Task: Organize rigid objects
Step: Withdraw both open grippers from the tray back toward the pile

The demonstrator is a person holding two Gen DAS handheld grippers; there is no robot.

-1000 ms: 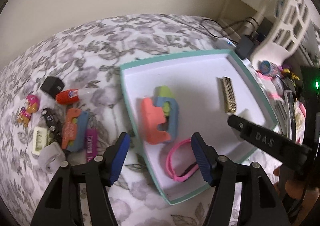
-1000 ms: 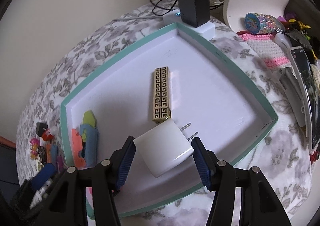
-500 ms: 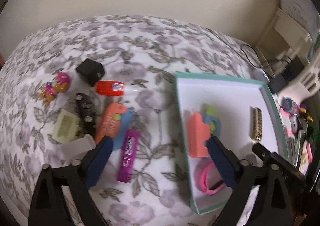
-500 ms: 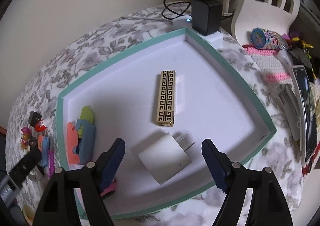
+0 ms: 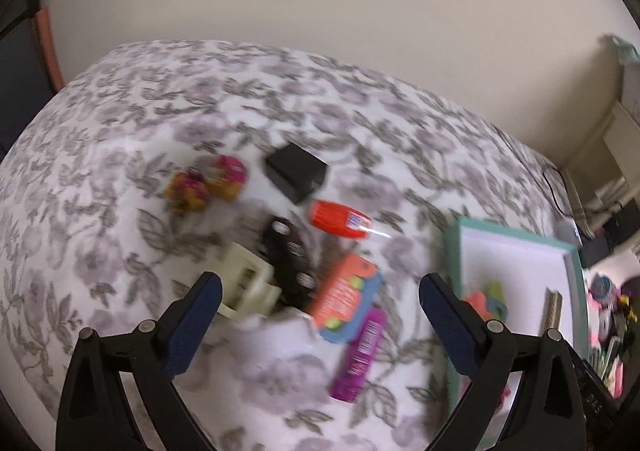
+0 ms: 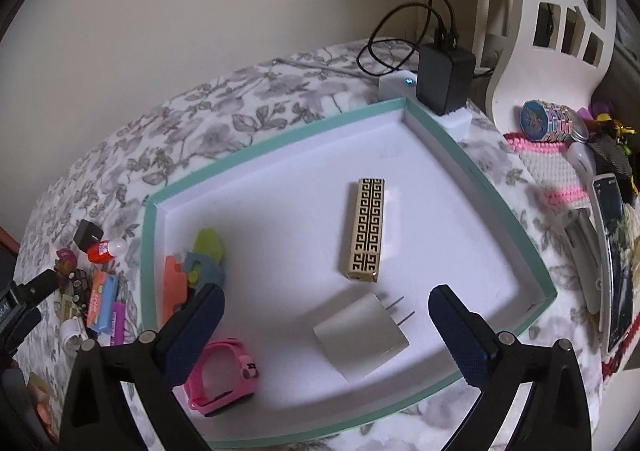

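My right gripper (image 6: 324, 315) is open above the white tray with a teal rim (image 6: 272, 141). A white wall charger (image 6: 360, 335) lies in the tray between its fingers. The tray also holds a gold patterned box (image 6: 366, 229), a pink watch (image 6: 222, 375) and foam pieces (image 6: 200, 267). My left gripper (image 5: 316, 311) is open above loose items on the floral cloth: a cream clip (image 5: 246, 283), a black strip (image 5: 288, 259), an orange and blue card (image 5: 346, 297), a purple tube (image 5: 360, 355), a red tube (image 5: 340, 219), a black cube (image 5: 296, 171) and a pink toy (image 5: 208, 183).
A black adapter on a white power strip (image 6: 444, 77) sits at the tray's far corner. To the right lie a phone (image 6: 616, 267), a pink and white knitted mat (image 6: 548, 167) and a colourful tin (image 6: 548, 121). A white chair back (image 6: 552, 23) stands behind.
My right gripper opened and let go of the white charger, which now lies in the tray. My left gripper swung left from the tray to over the loose items and opened wider.
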